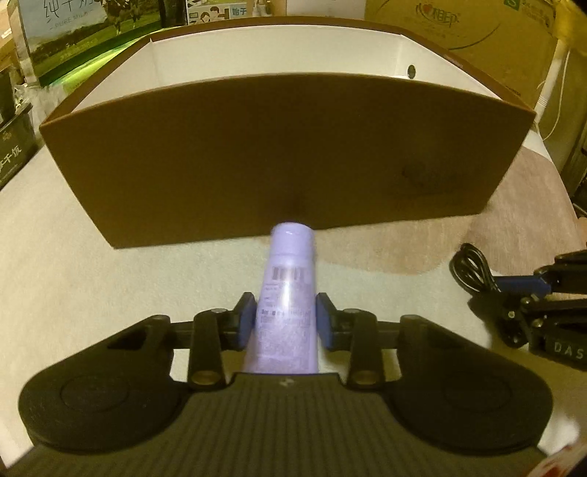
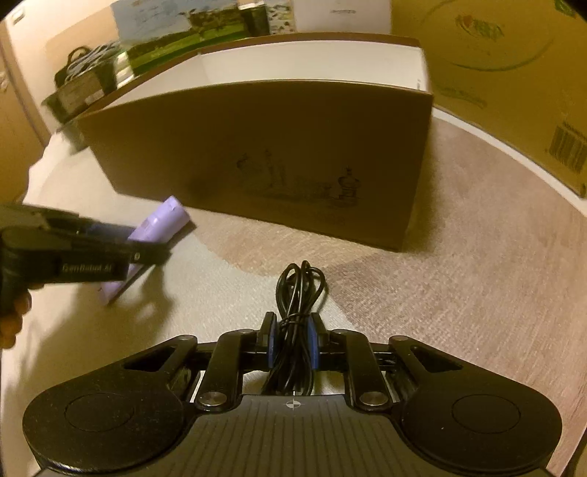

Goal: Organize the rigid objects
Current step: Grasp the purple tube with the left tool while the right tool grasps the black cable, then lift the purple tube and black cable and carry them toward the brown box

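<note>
My left gripper (image 1: pixel 286 312) is shut on a lilac tube (image 1: pixel 288 293) with a barcode, its cap end pointing at the brown open box (image 1: pixel 256 161) just ahead. The right wrist view shows the tube (image 2: pixel 161 224) held in the left gripper (image 2: pixel 146 253) above the cloth. My right gripper (image 2: pixel 290 337) is shut on a bundled black cable (image 2: pixel 299 293), in front of the box (image 2: pixel 275 154). The cable (image 1: pixel 473 268) and right gripper (image 1: pixel 513 282) show at the right of the left wrist view. The box has white inner walls; its floor is hidden.
A pale cloth (image 1: pixel 91 257) covers the table. Printed cartons (image 1: pixel 73 33) stand behind the box, and a large cardboard box (image 2: pixel 513 73) stands at the right. A dark container (image 2: pixel 77 91) sits at the far left.
</note>
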Motion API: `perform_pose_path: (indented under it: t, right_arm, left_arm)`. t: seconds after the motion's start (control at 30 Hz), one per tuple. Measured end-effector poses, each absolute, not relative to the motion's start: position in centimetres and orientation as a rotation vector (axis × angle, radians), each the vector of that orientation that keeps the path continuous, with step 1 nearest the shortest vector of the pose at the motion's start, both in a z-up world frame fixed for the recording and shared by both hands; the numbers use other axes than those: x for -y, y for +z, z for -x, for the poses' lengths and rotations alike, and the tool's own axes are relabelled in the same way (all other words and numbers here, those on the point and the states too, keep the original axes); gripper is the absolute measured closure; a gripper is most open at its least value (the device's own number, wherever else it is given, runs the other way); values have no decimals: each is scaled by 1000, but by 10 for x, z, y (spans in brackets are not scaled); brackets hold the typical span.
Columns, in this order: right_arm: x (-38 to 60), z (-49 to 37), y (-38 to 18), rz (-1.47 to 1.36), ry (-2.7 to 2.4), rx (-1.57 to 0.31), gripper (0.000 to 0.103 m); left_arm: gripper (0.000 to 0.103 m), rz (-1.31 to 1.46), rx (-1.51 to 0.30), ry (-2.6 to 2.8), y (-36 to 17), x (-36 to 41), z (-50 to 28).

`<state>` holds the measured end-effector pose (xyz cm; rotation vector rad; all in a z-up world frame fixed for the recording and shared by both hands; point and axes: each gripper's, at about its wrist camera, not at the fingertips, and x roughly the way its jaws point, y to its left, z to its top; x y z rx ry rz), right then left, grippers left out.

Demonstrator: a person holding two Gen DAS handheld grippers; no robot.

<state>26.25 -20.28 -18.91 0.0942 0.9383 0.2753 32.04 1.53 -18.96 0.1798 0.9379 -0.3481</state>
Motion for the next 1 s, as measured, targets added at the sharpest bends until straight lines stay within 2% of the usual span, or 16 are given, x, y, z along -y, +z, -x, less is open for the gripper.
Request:
perform_pose_path:
  t: [0.47, 1.0]
  right_arm:
    - [194, -224, -188, -56, 395, -950, 87]
    - [188, -229, -190, -77, 360, -951, 87]
  left_arm:
    - [71, -87, -995, -190, -183, -28, -218]
    - [70, -108, -1017, -184, -185, -21, -230]
